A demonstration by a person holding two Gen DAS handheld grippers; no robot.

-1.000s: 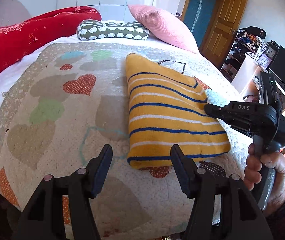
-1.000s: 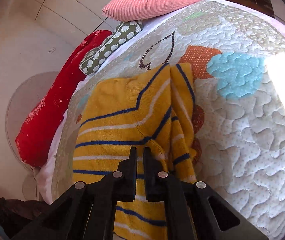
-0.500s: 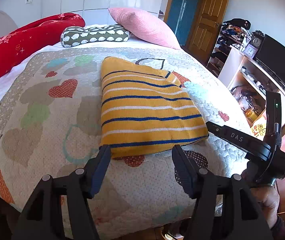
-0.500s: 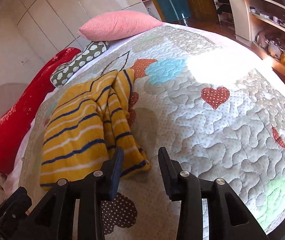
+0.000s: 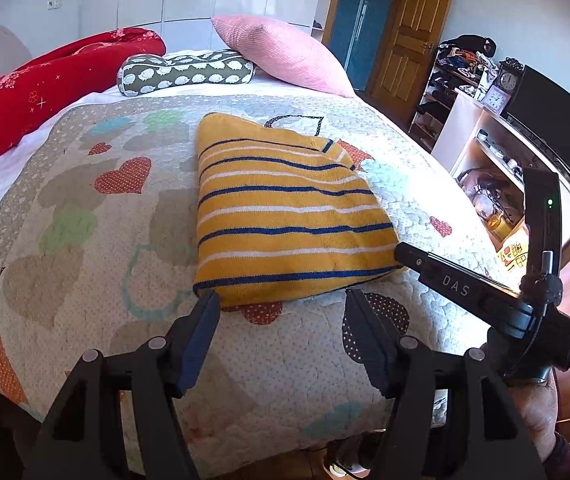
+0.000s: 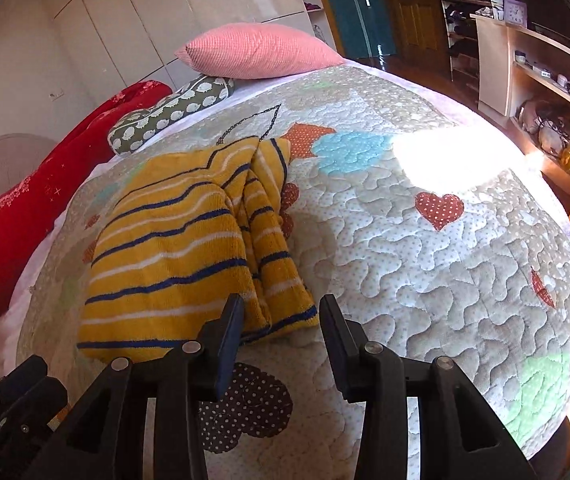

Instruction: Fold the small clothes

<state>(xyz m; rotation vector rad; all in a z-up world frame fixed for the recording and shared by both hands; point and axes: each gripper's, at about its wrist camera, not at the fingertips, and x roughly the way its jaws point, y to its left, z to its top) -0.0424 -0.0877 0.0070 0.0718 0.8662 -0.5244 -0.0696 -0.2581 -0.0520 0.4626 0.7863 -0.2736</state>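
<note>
A yellow sweater point(image 5: 285, 212) with blue and white stripes lies folded into a rectangle on the quilted bed point(image 5: 85, 248). In the right wrist view the sweater point(image 6: 173, 252) shows its stacked folded layers along its right side. My left gripper point(image 5: 281, 312) is open and empty, just short of the sweater's near edge. My right gripper point(image 6: 281, 316) is open and empty, with its jaws either side of the sweater's near right corner and not touching it. The right gripper's body point(image 5: 485, 296) shows at the right of the left wrist view.
A pink pillow point(image 5: 281, 56), a patterned bolster point(image 5: 185, 72) and a red blanket point(image 5: 37, 88) lie at the head of the bed. White shelves with a TV point(image 5: 553, 136) stand to the right. A wooden door point(image 5: 409, 48) is behind.
My right gripper has opened, let go of the sweater and drawn back to the near corner. Both grippers have pulled back towards the bed's near edge. The sweater now lies flat and folded.
</note>
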